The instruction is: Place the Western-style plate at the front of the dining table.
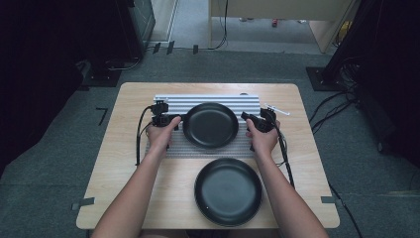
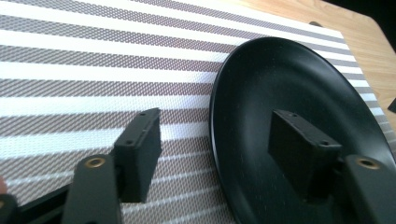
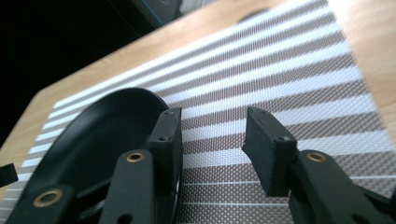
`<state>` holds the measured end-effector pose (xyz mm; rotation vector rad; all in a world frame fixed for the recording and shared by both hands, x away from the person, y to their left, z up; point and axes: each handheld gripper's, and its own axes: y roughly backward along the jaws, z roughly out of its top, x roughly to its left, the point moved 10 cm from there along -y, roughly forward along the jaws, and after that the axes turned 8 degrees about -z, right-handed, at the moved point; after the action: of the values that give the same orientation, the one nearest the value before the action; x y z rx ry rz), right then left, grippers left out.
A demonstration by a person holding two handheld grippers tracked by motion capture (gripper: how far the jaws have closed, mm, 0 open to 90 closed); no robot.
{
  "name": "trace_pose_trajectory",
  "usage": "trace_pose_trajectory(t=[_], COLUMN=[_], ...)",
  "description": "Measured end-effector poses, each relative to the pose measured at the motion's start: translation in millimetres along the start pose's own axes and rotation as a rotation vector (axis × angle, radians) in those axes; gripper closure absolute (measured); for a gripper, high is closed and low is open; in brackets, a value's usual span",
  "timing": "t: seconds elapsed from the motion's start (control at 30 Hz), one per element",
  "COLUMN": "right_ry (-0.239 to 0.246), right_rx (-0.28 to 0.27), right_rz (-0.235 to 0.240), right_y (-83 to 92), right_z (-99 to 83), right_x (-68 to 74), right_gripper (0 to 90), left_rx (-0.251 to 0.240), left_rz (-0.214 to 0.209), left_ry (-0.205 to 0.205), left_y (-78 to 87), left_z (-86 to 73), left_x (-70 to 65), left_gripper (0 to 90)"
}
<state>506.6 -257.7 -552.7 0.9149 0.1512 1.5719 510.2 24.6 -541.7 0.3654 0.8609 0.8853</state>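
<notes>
The black plate (image 1: 210,125) is lying on the striped placemat (image 1: 168,101) toward the tabletop's far edge. The left gripper (image 1: 174,120) and right gripper (image 1: 247,119) are flanking its rim, jaws part-open, gripping nothing. Judging so, release is happening; next, hands withdrawing clear.

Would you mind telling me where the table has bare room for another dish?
Bare wood lies left of the near plate, below the placemat. Around the far plate it is crowded: the left gripper and right gripper flank it.
</notes>
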Motion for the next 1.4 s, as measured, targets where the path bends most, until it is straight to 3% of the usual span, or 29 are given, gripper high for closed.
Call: trace_pose_trajectory(t=[0.1,0.2,0.27,0.33,0.4,0.47,0.73,0.87,1.4], right_ry=[0.038,0.067,0.078,0.092,0.129,0.138,0.198,0.211,0.241], right_rx=[0.055,0.051,0.029,0.040,0.037,0.036,0.000,-0.009,-0.030], right_rz=[0.012,0.005,0.032,0.039,0.030,0.034,-0.011,-0.006,-0.006], right_y=[15.8,23.4,34.9,38.9,47.9,55.1,81.7,93.1,139.7], right_z=[-4.5,-5.8,-6.6,-9.1,-13.5,-16.0,-19.5,-23.9,-42.9], right_x=[-1.6,-3.3,-4.2,-4.7,-10.1,-12.8,-27.4,-34.3,-66.6], right_gripper=[54.3,49.9,44.3,40.8,39.3,37.6,32.7,31.1,28.4], left_rx=[-0.013,-0.021,-0.023,-0.029,-0.048,-0.055,-0.080,-0.093,-0.110], left_rz=[0.001,0.002,0.002,0.002,0.023,0.033,0.011,0.005,0.013], left_ry=[-0.027,-0.042,-0.085,-0.095,-0.141,-0.150,-0.171,-0.185,-0.184], left_y=[13.0,19.5,27.5,29.9,38.6,41.1,62.4,72.4,109.2], left_z=[-5.7,-8.6,-14.5,-16.3,-20.7,-22.3,-35.8,-42.0,-79.0], left_x=[-1.7,-4.9,-11.6,-13.9,-16.7,-17.0,-23.8,-27.3,-17.5], left_gripper=[27.0,24.3,20.0,19.0,17.1,16.3,14.7,14.0,10.6])
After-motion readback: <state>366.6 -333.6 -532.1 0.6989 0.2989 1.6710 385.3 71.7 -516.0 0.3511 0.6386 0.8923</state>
